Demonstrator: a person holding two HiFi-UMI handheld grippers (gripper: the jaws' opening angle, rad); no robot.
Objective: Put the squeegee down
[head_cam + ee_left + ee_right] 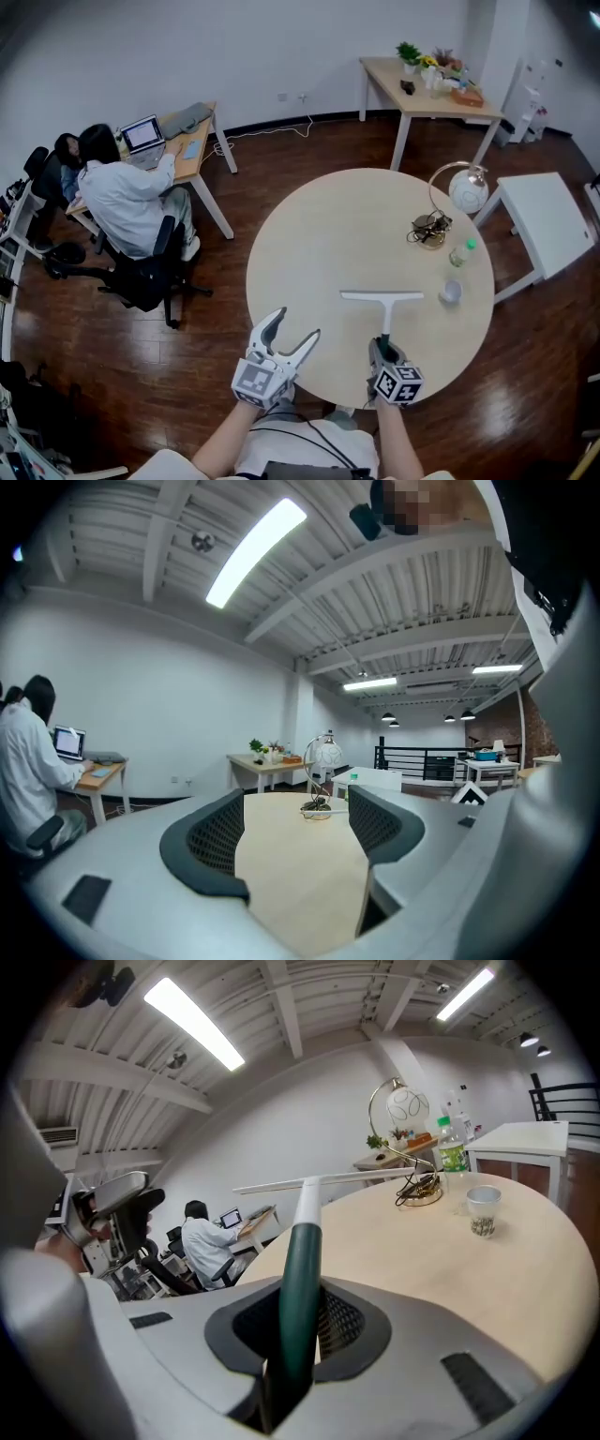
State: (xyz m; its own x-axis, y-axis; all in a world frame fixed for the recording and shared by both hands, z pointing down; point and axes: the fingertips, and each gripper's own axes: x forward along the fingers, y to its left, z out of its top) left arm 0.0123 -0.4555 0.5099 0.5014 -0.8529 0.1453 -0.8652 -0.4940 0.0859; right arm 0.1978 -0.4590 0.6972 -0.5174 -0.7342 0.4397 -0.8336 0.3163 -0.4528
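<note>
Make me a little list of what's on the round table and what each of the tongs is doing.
table: round, pale wood
right tongs: shut on the green handle of the squeegee
left tongs: open, nothing between them
also on table: lamp, bottle, cup
nearby: person sitting at a desk

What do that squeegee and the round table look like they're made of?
Squeegee: probably plastic. It has a smooth dark green handle with a slight sheen, and a white neck and bar.
Round table: likely wood laminate. The top is pale beige, even and matt, with no grain visible.
</note>
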